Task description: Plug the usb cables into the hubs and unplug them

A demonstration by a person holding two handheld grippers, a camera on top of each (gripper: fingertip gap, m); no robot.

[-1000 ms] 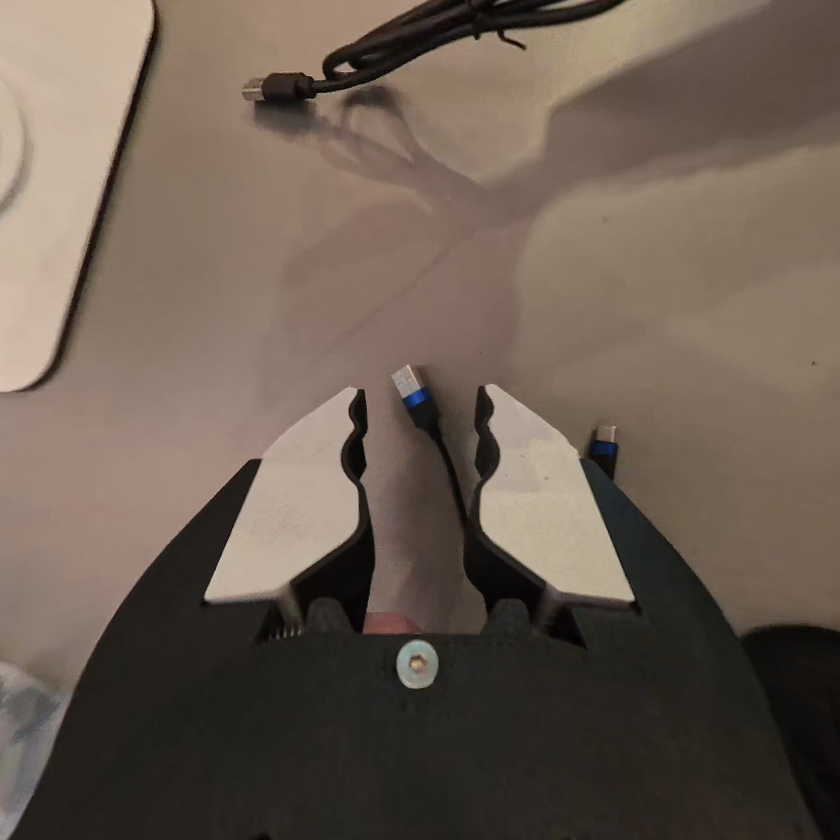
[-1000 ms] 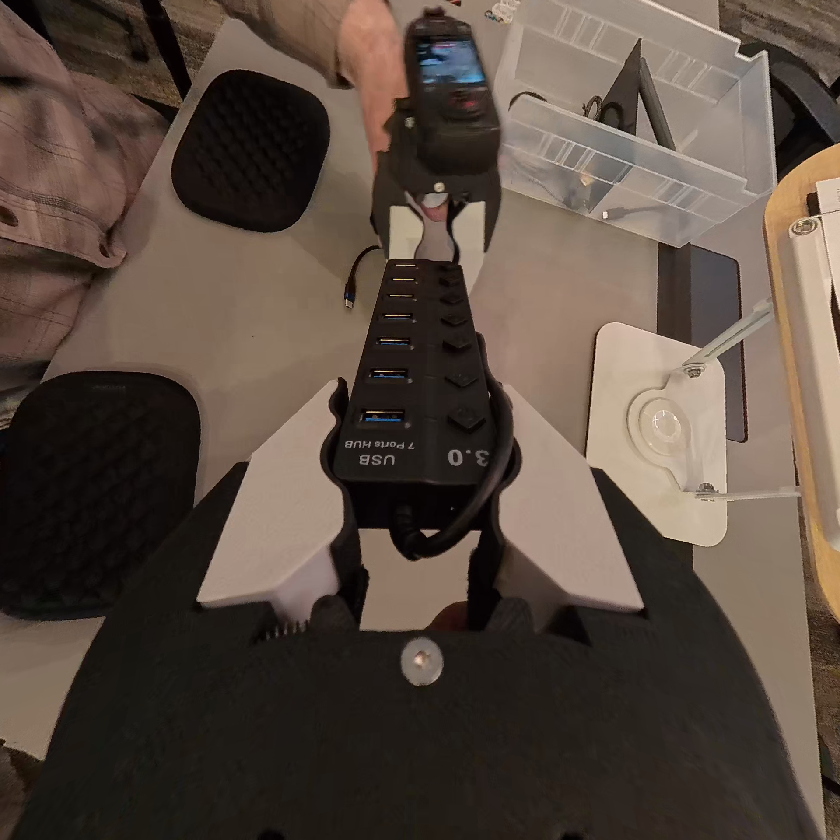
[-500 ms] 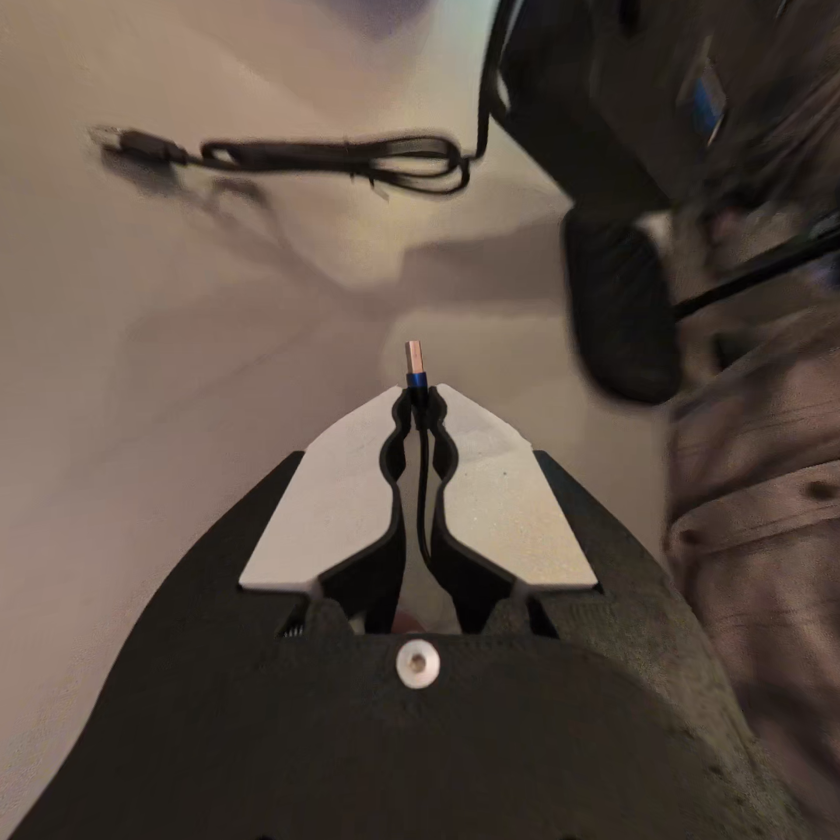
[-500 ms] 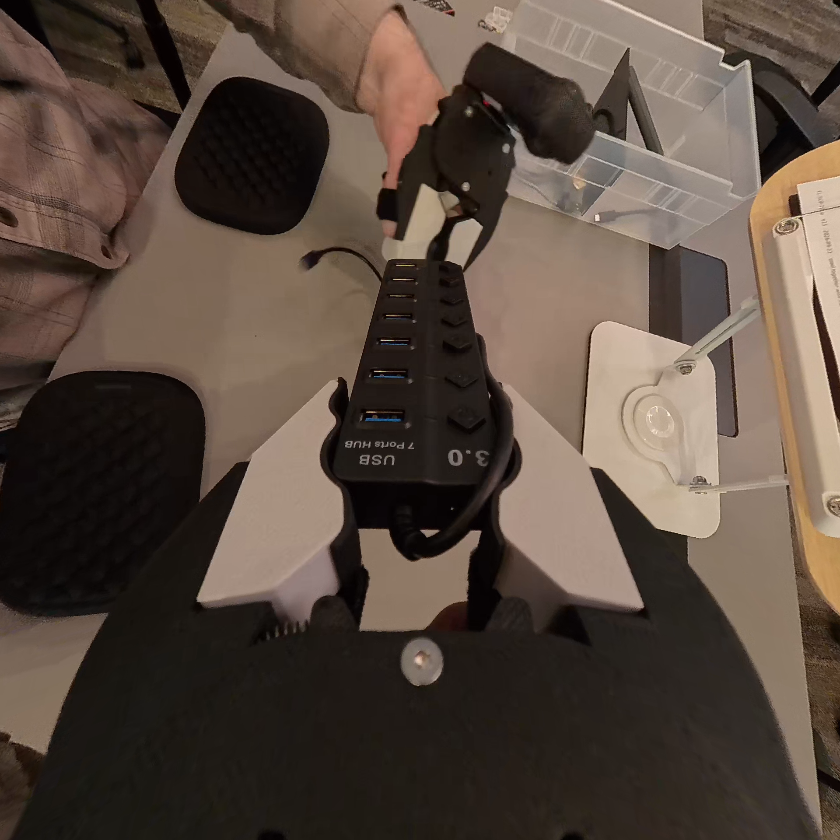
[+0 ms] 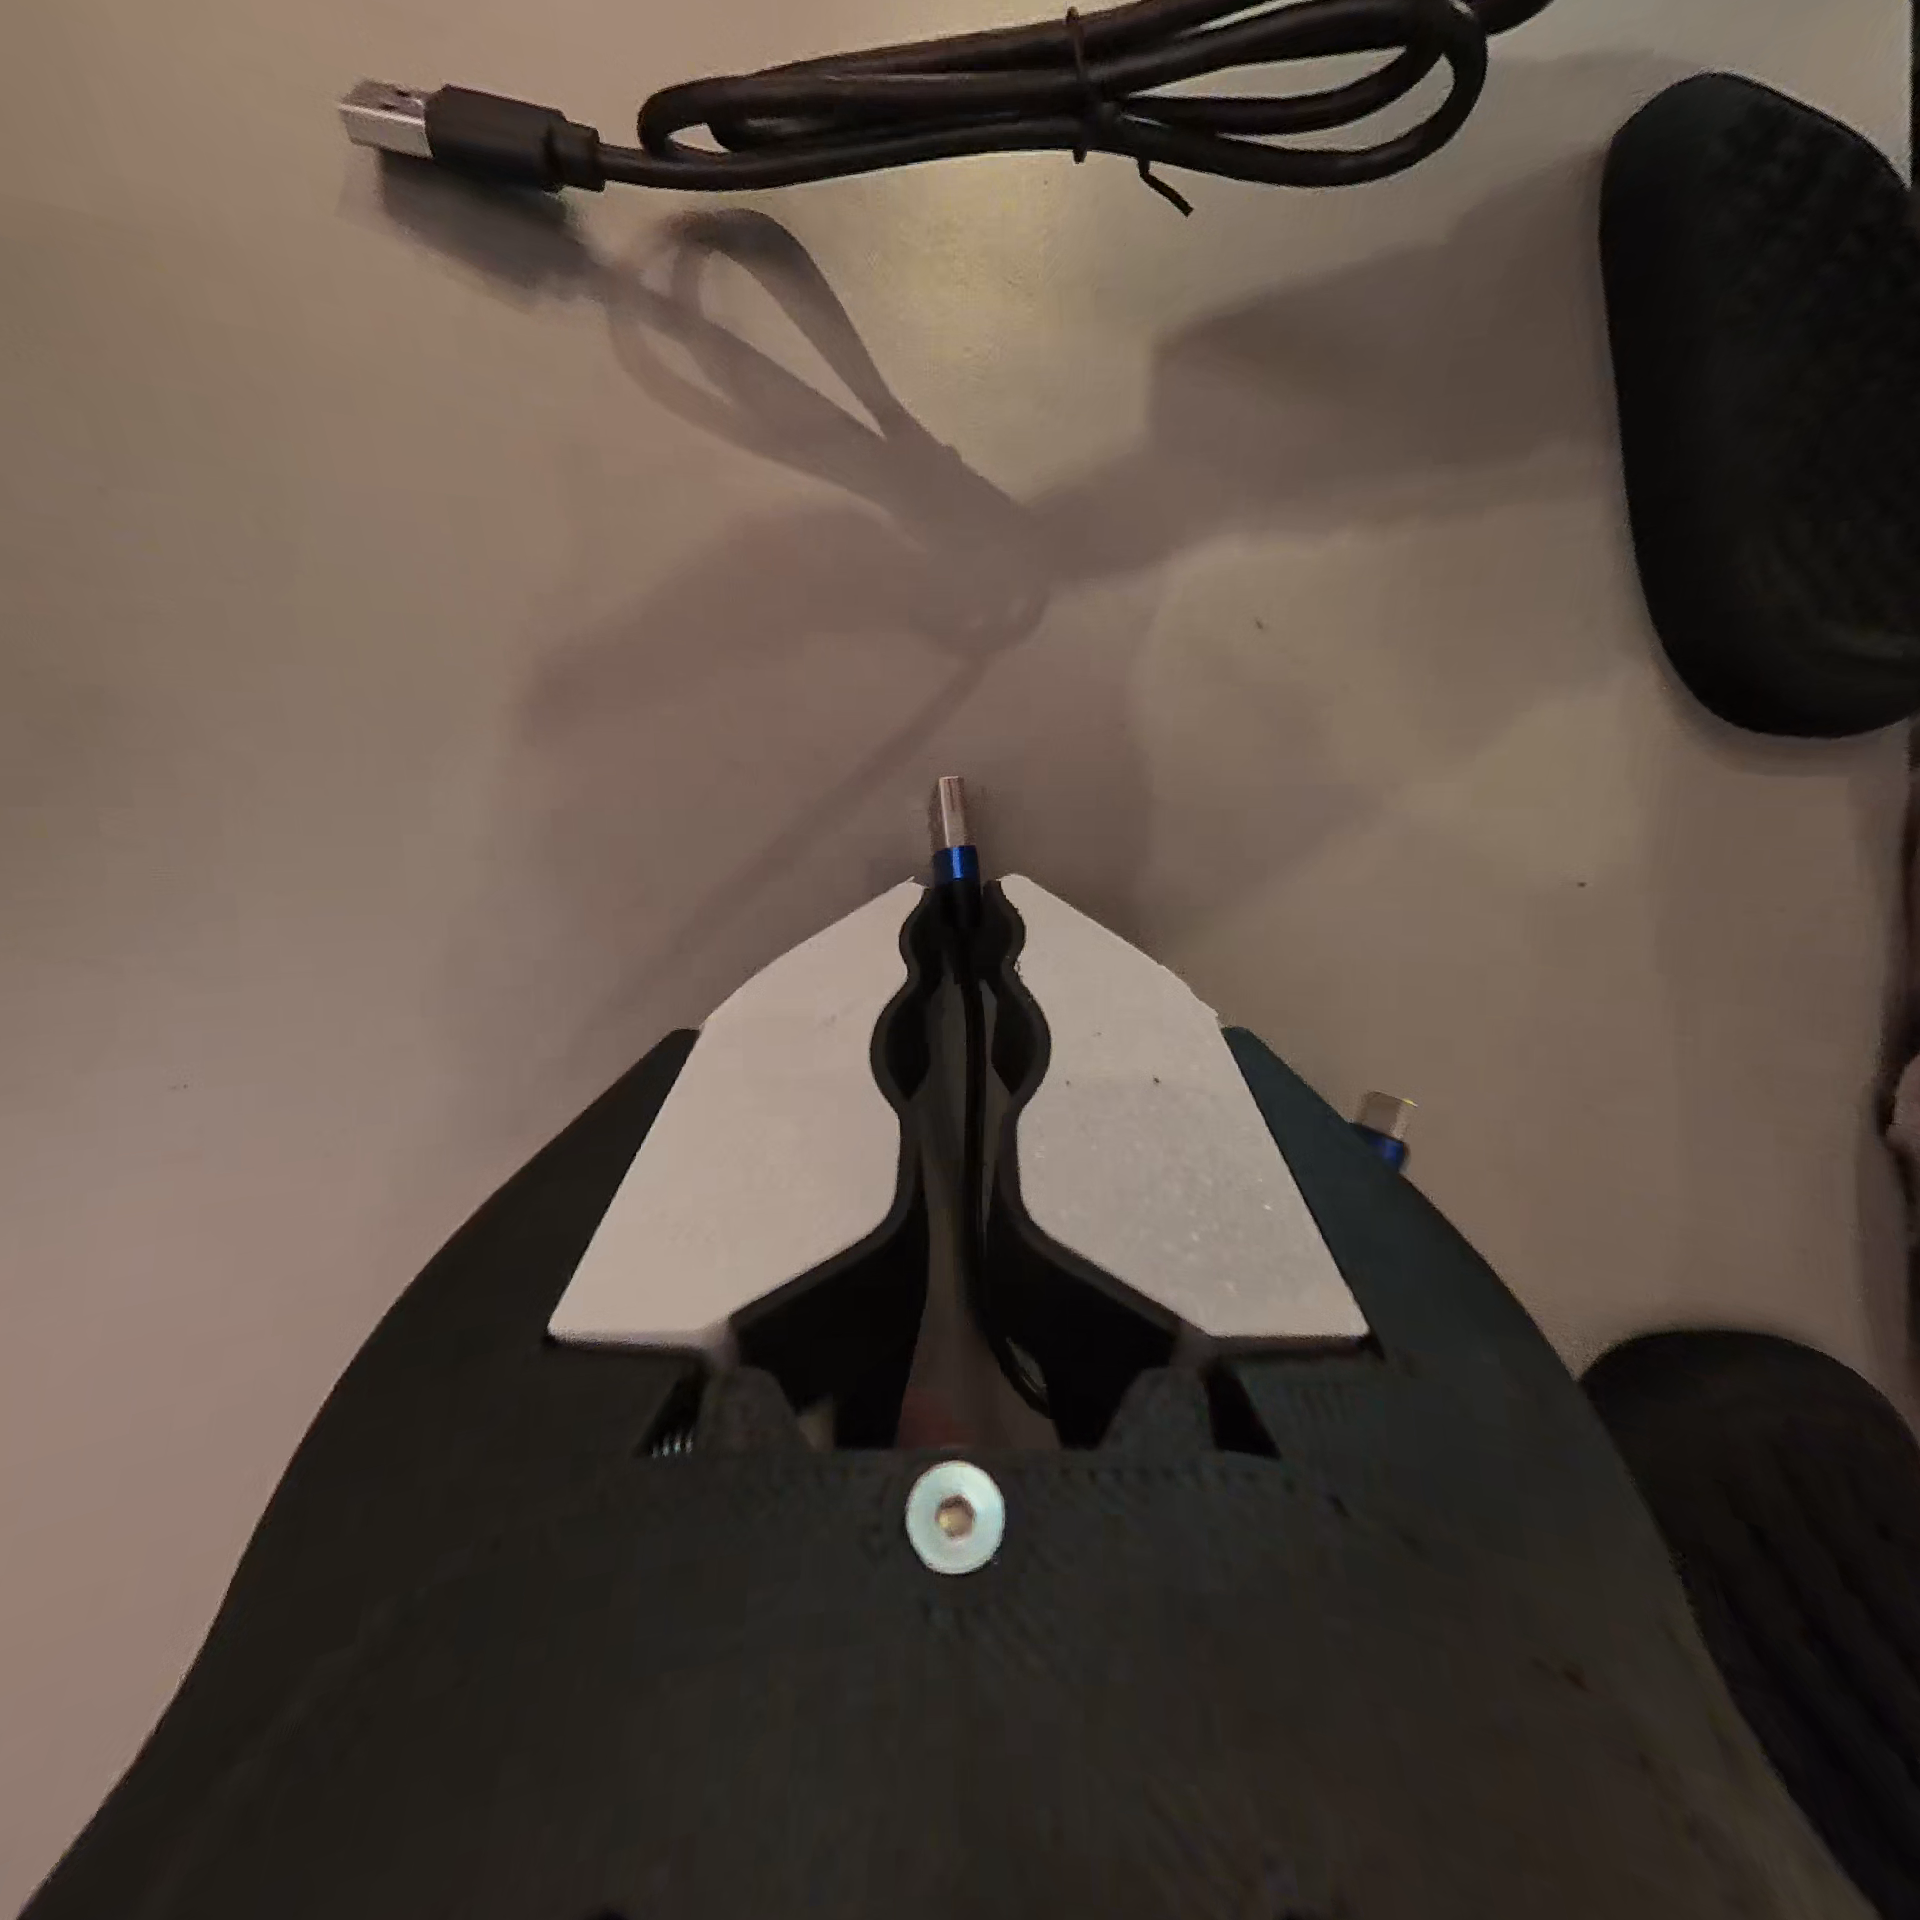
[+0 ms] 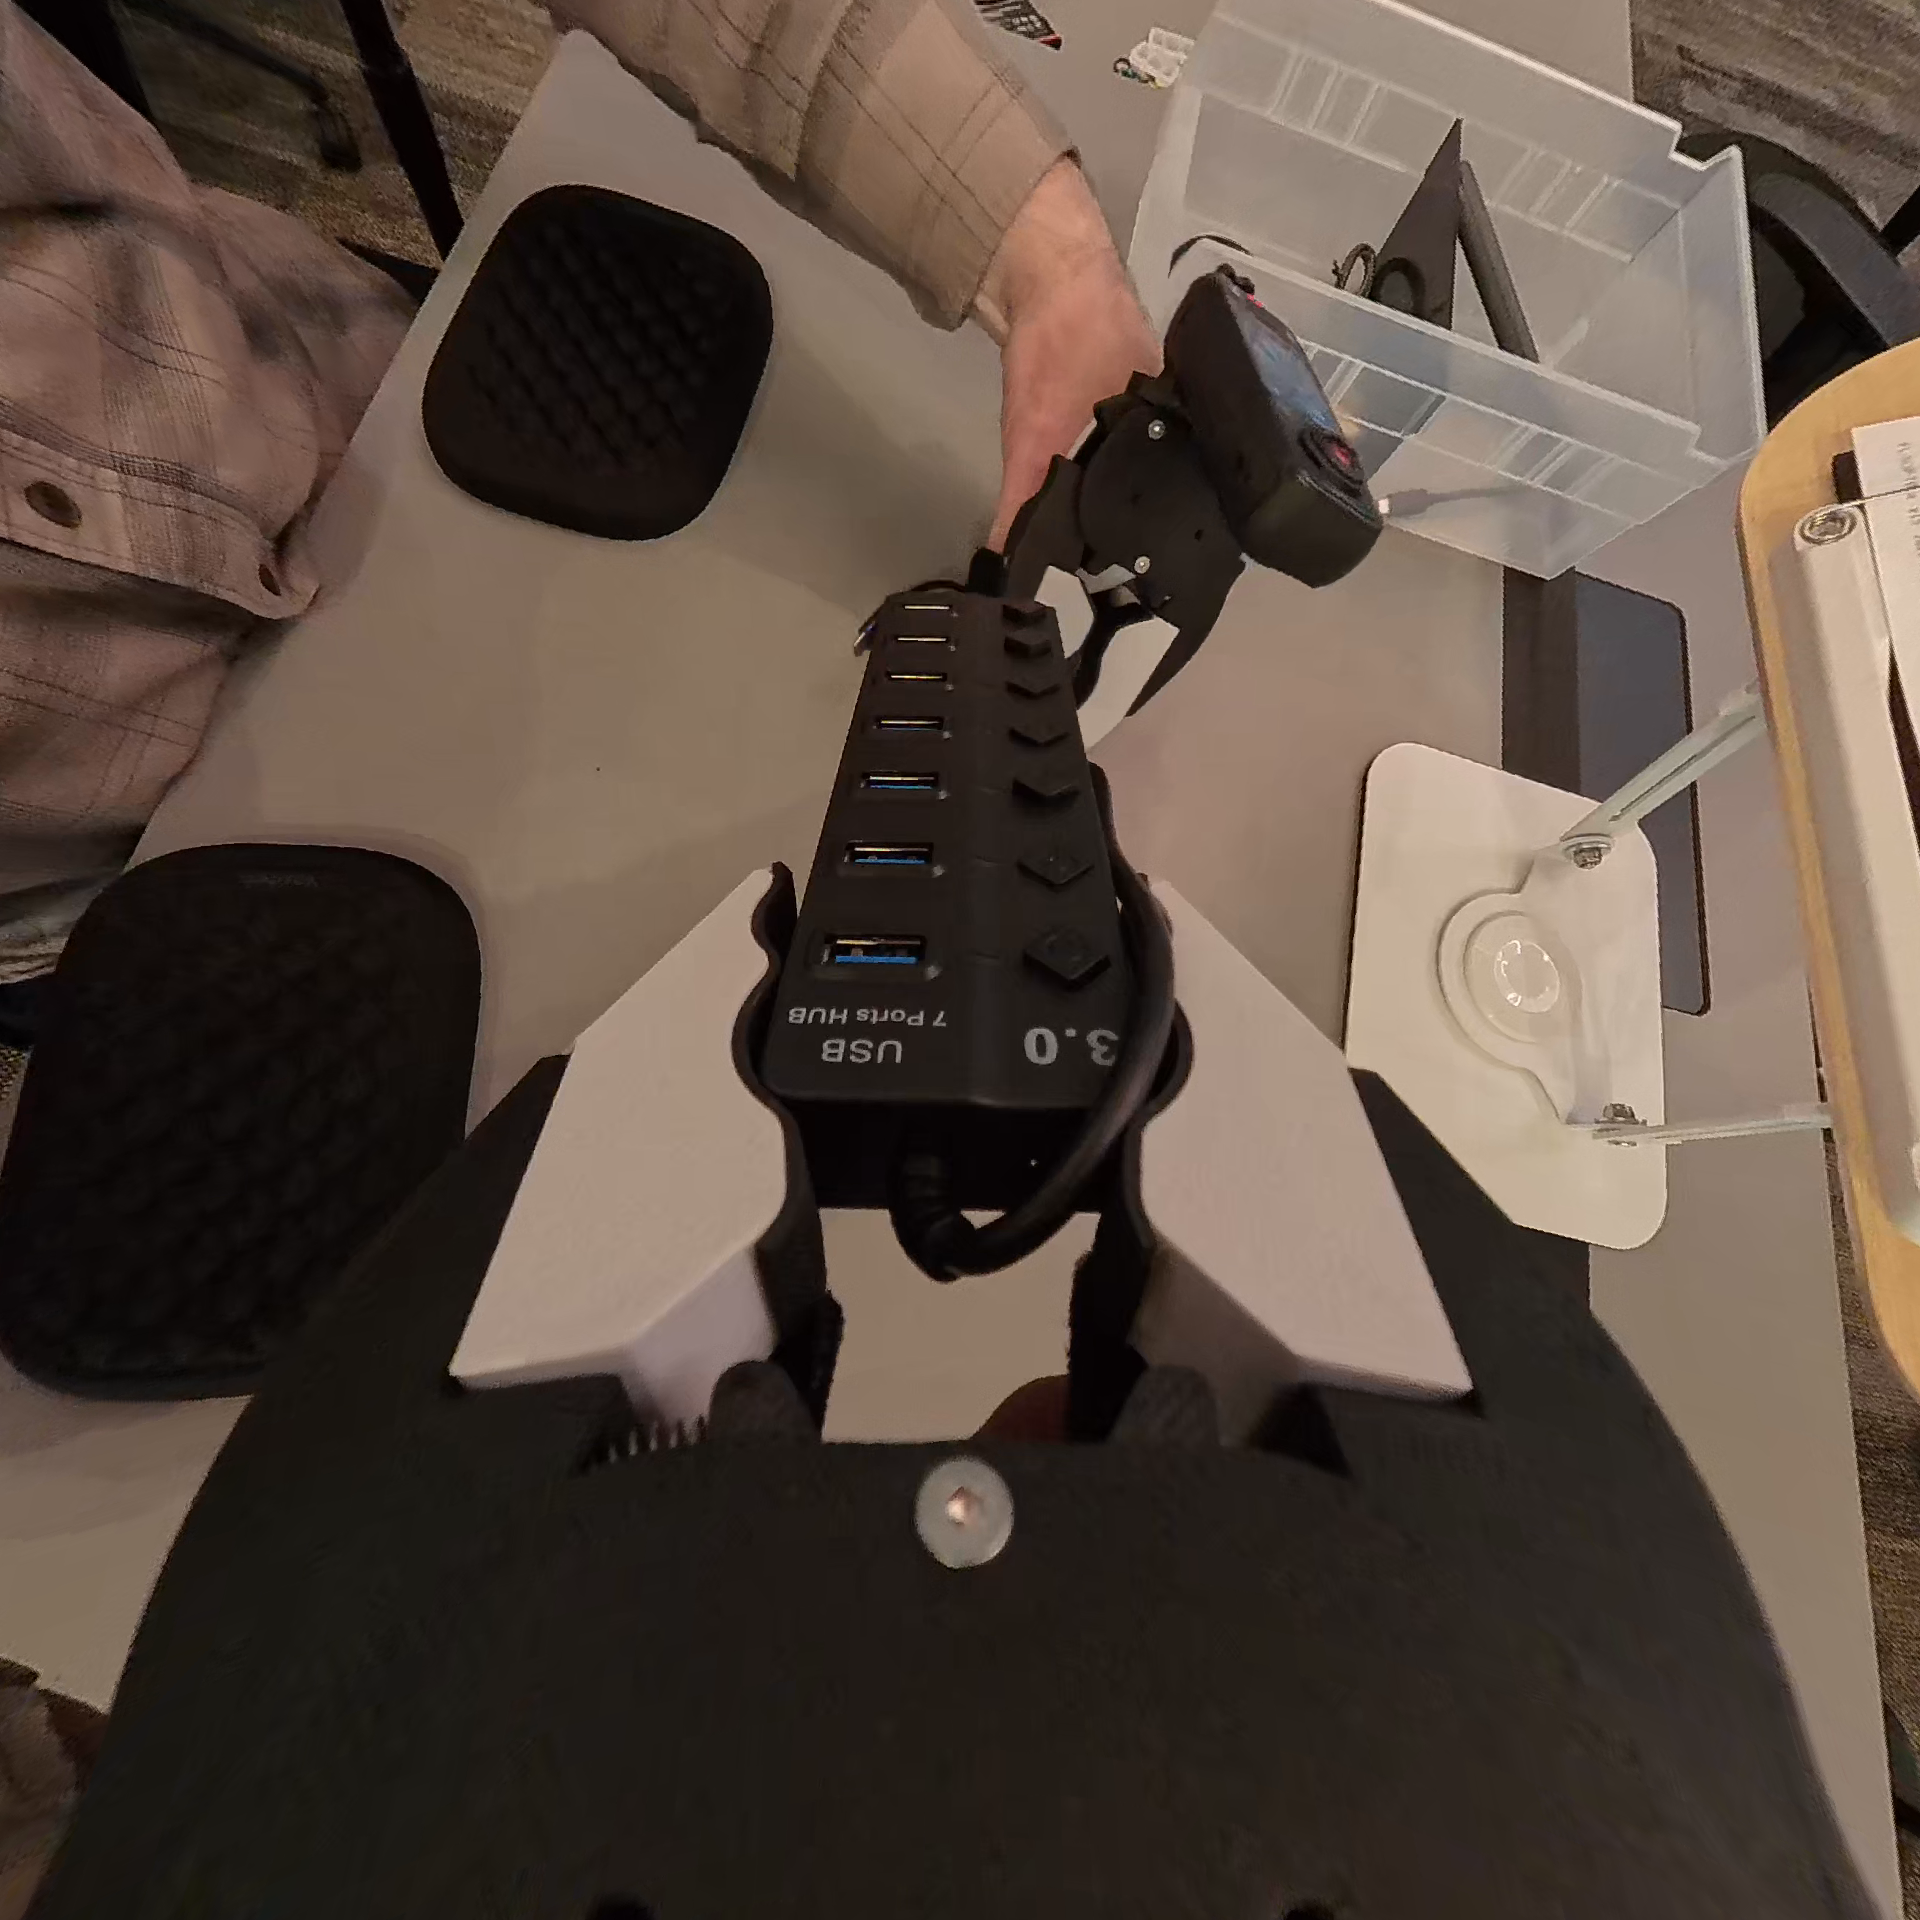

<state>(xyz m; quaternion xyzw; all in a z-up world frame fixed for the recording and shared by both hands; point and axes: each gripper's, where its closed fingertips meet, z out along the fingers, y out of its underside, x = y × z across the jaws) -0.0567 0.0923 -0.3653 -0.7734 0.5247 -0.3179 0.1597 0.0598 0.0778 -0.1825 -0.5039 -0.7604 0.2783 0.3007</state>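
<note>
The left claw (image 5: 958, 883) is clenched on a thin black cable just behind its blue collar, so the small metal plug (image 5: 954, 823) sticks straight out past the tips, above the tabletop (image 5: 312, 623). The cord runs back between the jaws. The cable's other end, a smaller blue-collared plug (image 5: 1384, 1127), peeks out beside the claw's right flank.

The right claw (image 6: 961, 914) is clenched across the near end of a long black hub (image 6: 961, 831), held clear of the tabletop, with its row of sockets facing up and a row of buttons beside them. The hub's own thick lead (image 6: 1138, 1039) loops back through the jaws. That lead ends in a bundled coil with a grey plug (image 5: 390, 116), lying loose on the tabletop in the left wrist view.

The hub looks like a light, rigid plastic bar, smooth on its sides, so a push at the far sockets would probably lever it in the grip. A near socket should twist it less. The thin cable is limp and gives no push of its own. The stiff shell behind the collar is the only sound hold, and the plug is likely to slide back unless it is squeezed firmly. The metal tongue must meet the socket squarely and the right way up.
</note>
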